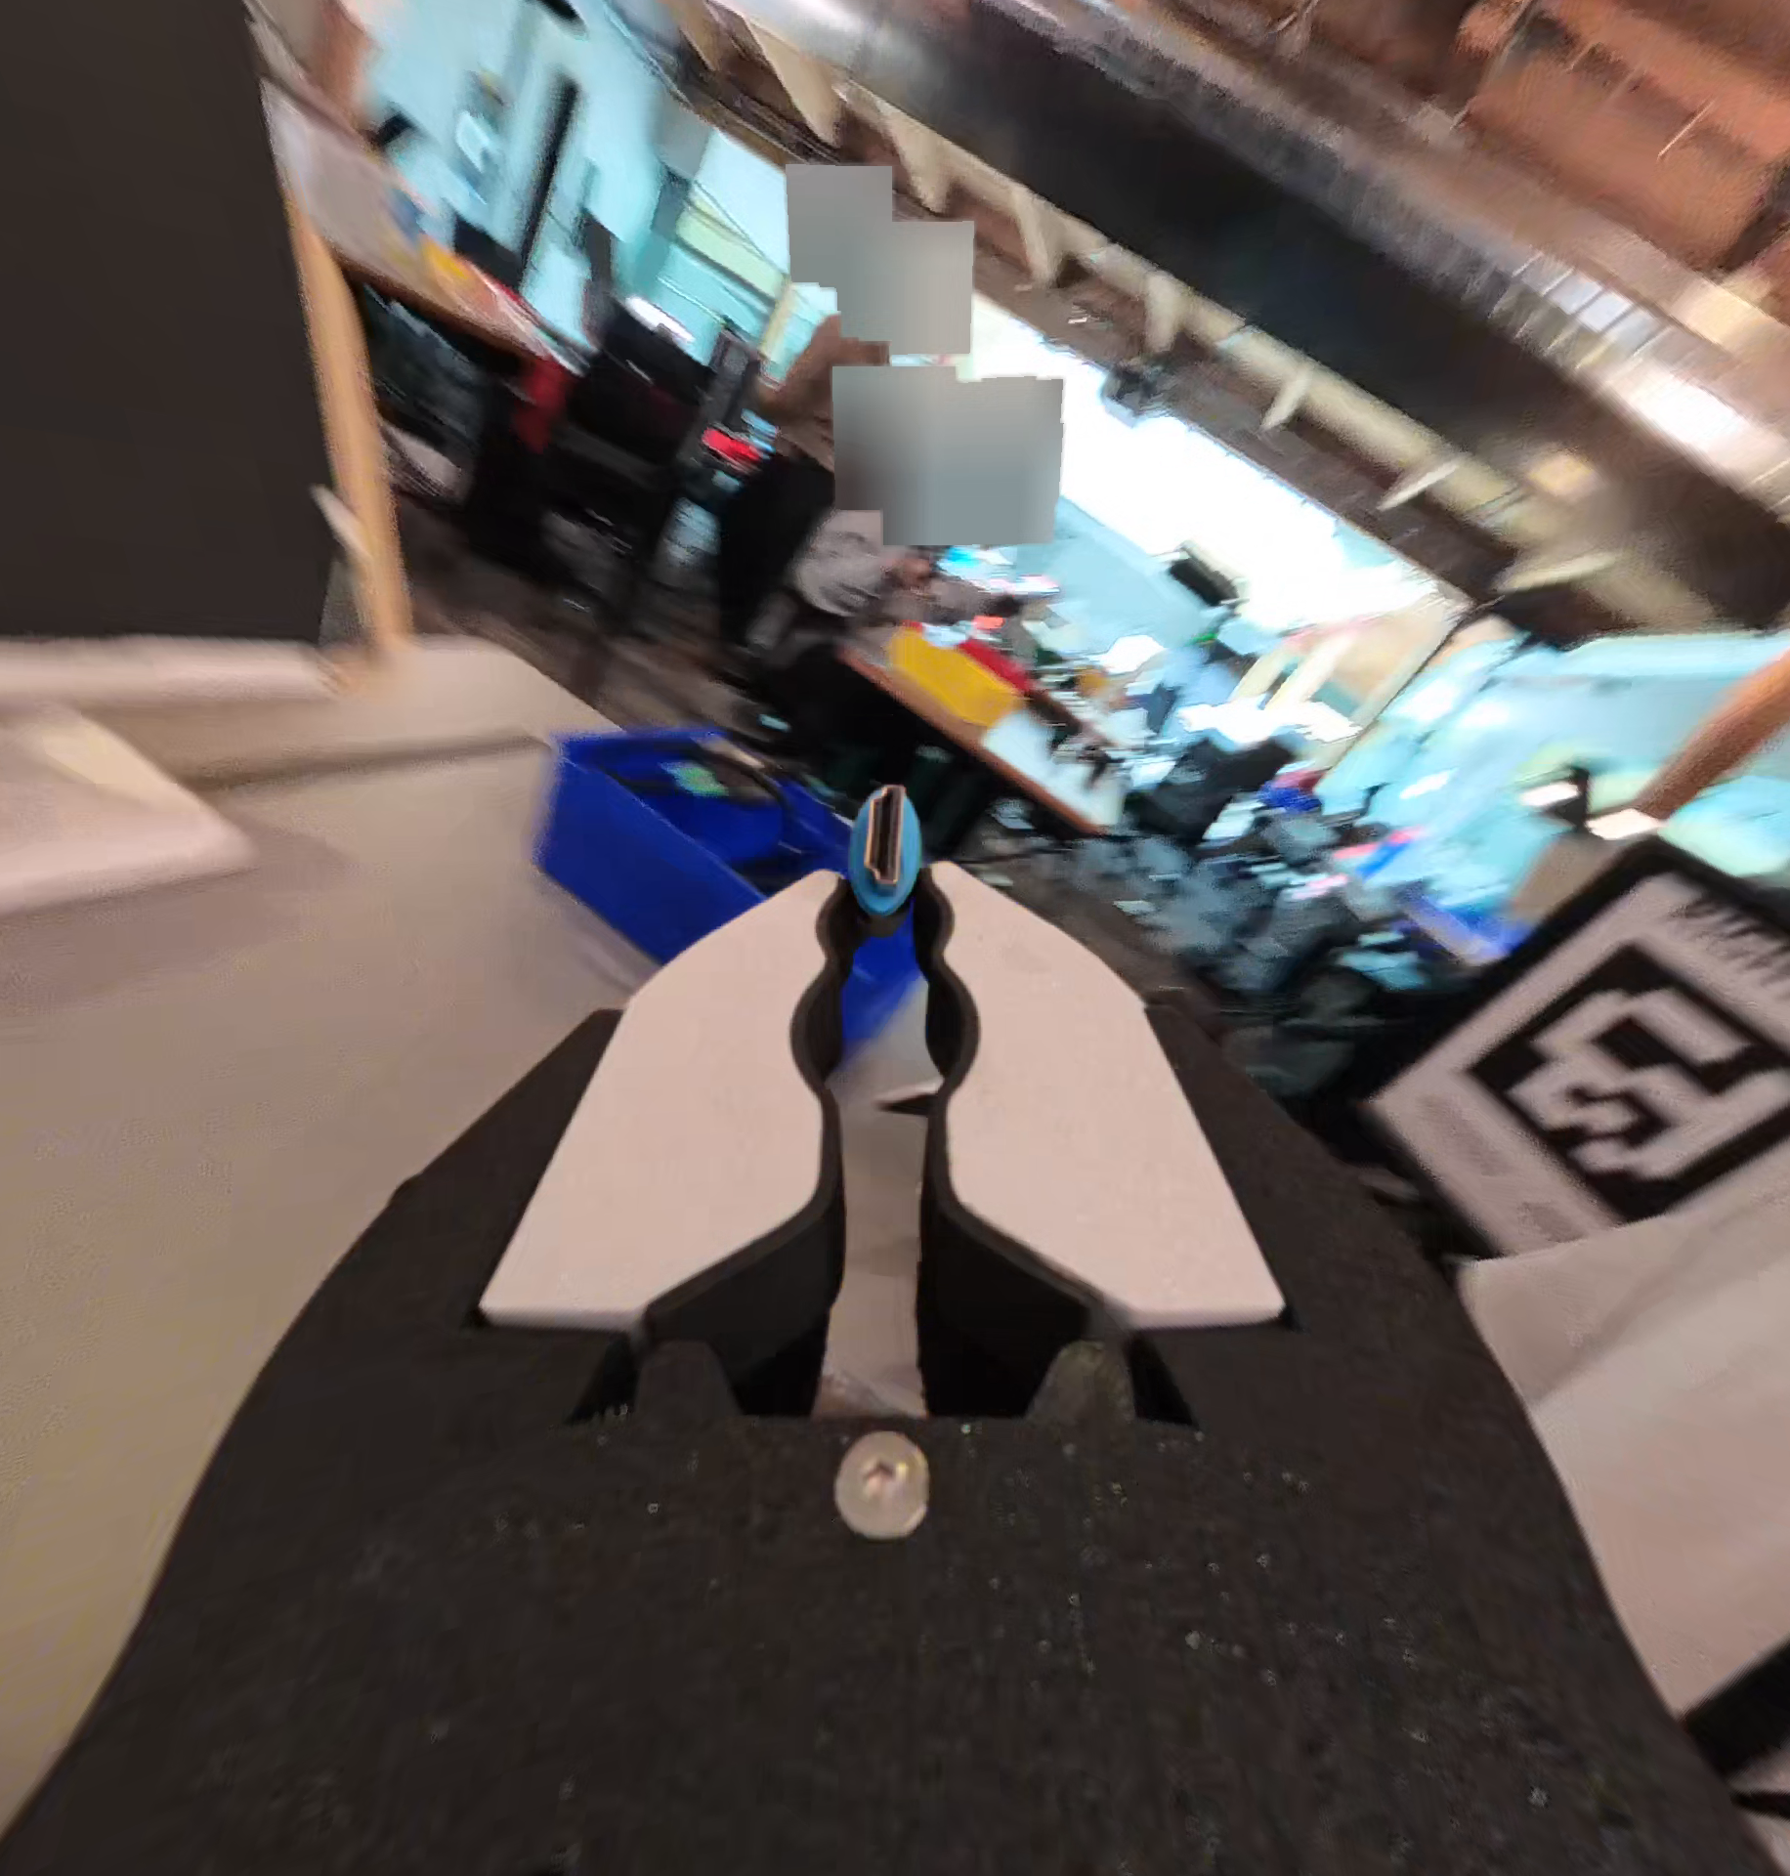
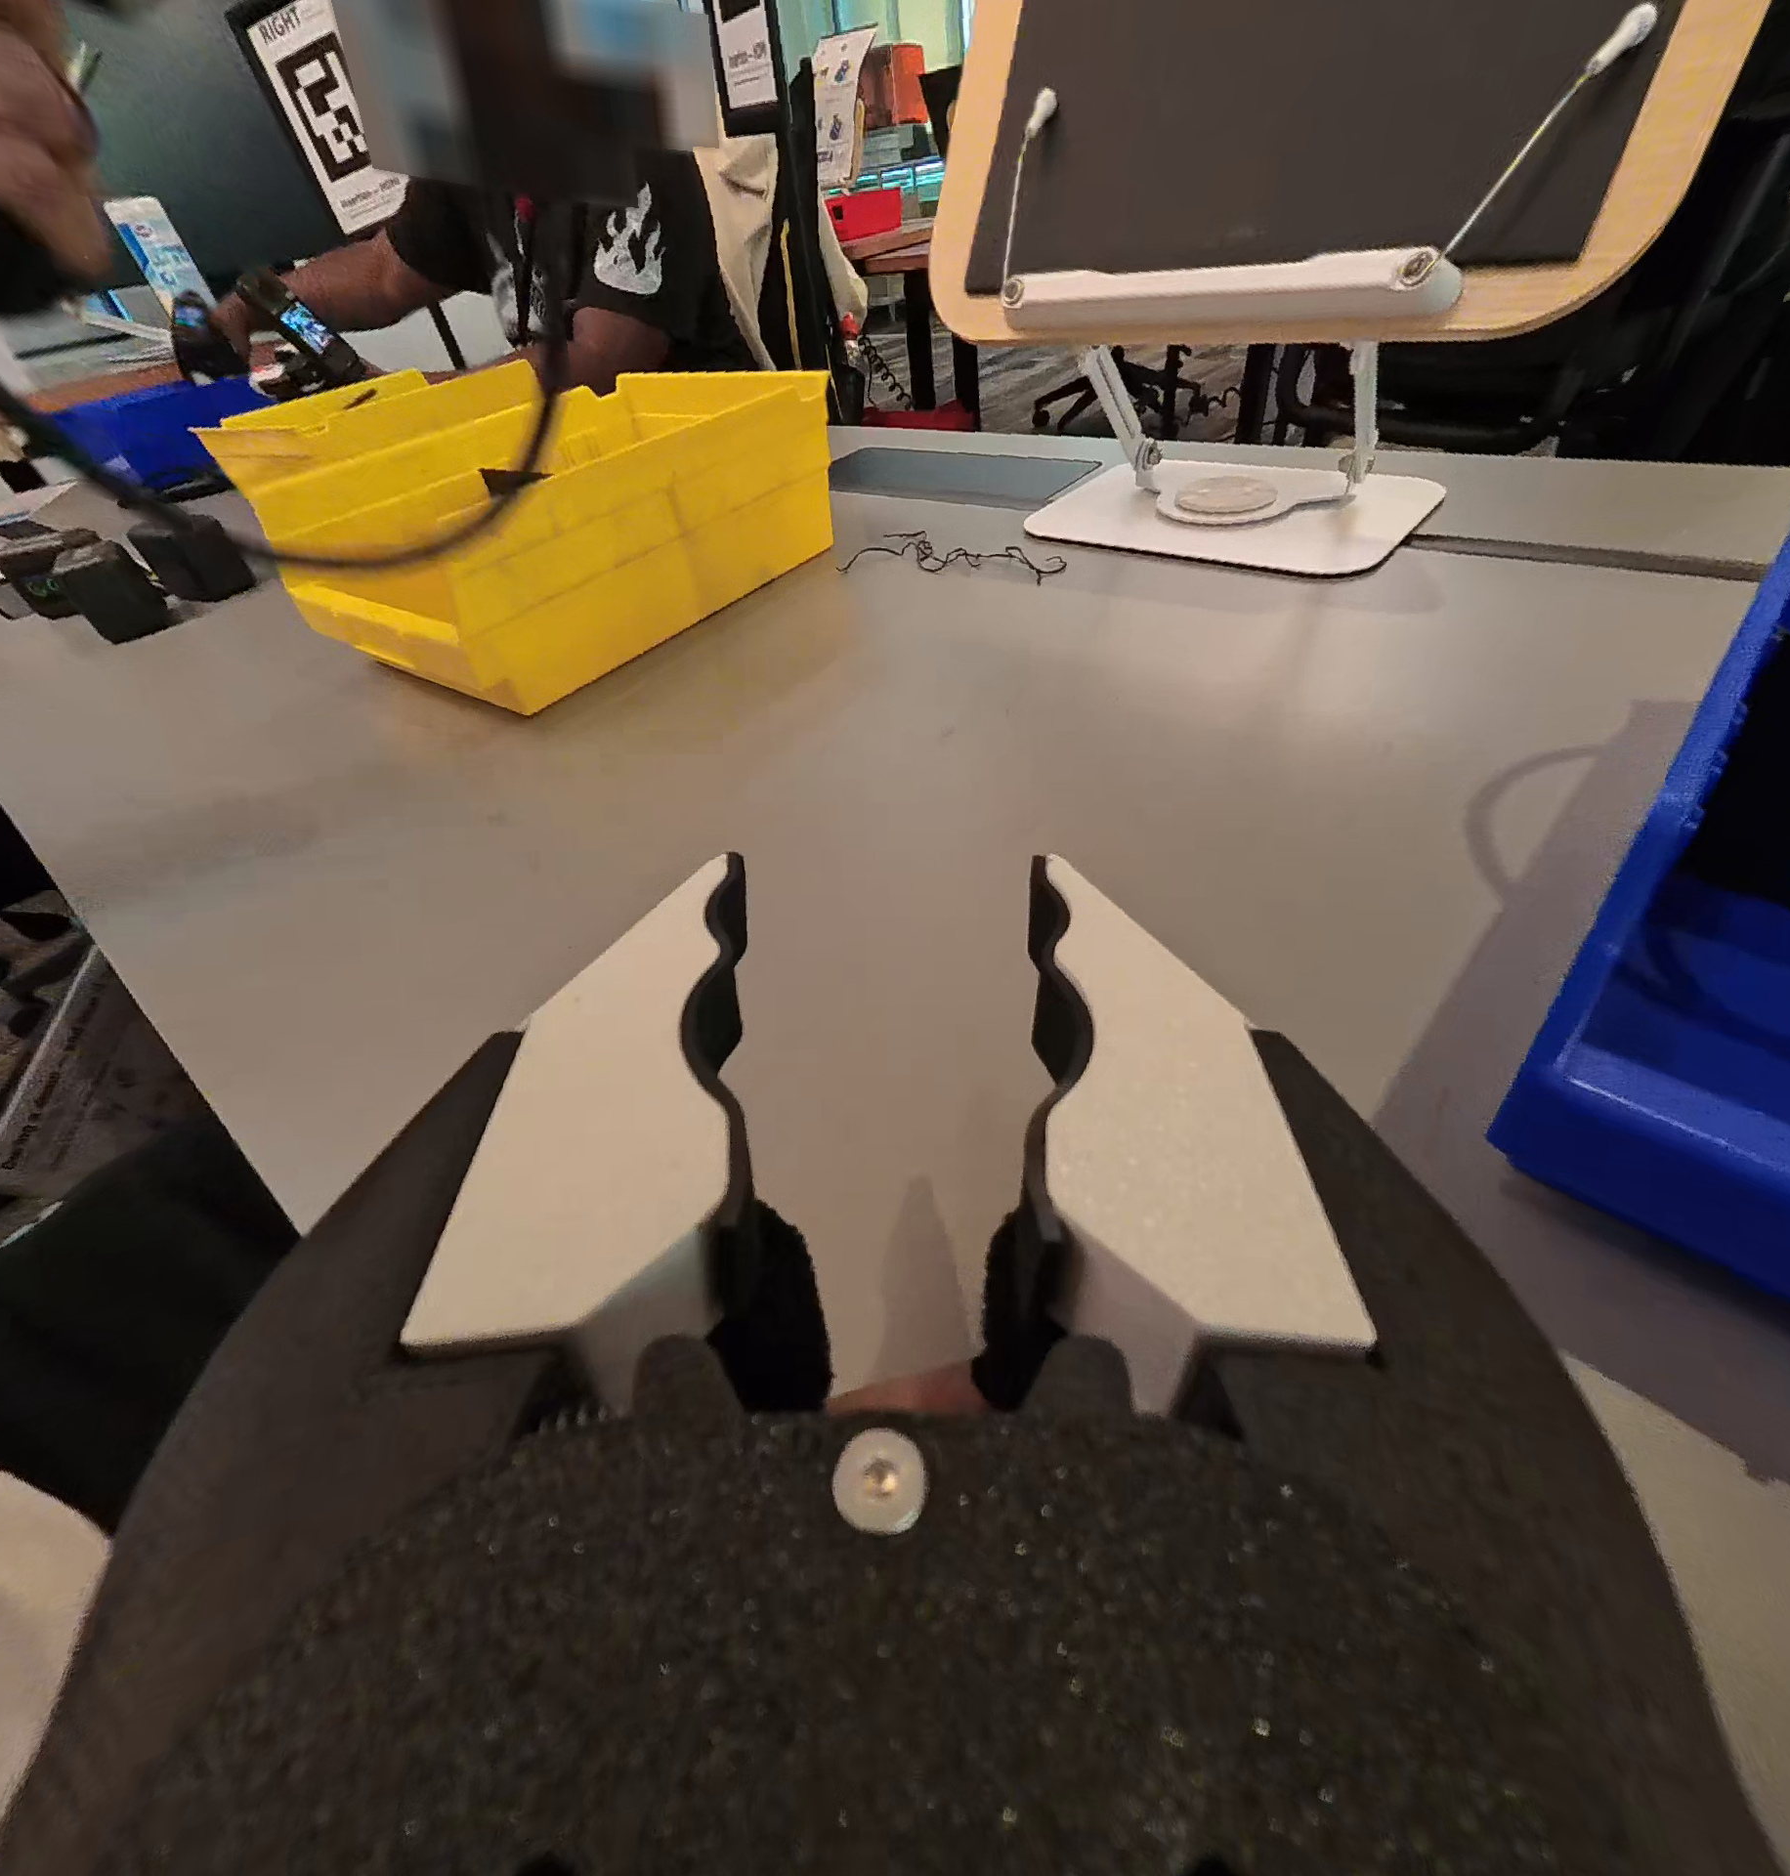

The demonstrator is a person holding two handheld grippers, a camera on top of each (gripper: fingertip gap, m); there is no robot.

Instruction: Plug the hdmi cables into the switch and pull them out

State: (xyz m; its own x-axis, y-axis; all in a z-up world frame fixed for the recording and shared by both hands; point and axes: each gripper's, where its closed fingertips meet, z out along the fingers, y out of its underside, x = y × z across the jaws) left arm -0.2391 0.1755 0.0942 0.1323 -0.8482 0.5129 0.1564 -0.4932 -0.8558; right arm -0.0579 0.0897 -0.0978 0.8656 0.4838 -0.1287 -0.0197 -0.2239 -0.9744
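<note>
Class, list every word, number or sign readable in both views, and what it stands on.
I won't quote writing; these bear it:
Black-and-white marker card, right wrist view, top left: printed words.
White sign behind it: too small.
Marker board, left wrist view: pattern only, blurred.

Grey table point(image 2: 972, 772) with yellow bin point(image 2: 566, 548)

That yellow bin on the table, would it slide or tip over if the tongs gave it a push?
The yellow bin looks like thin plastic, so probably light. It sits low and wide on the smooth table, so it would likely slide rather than tip. A black cable draped over it might drag along.
</note>
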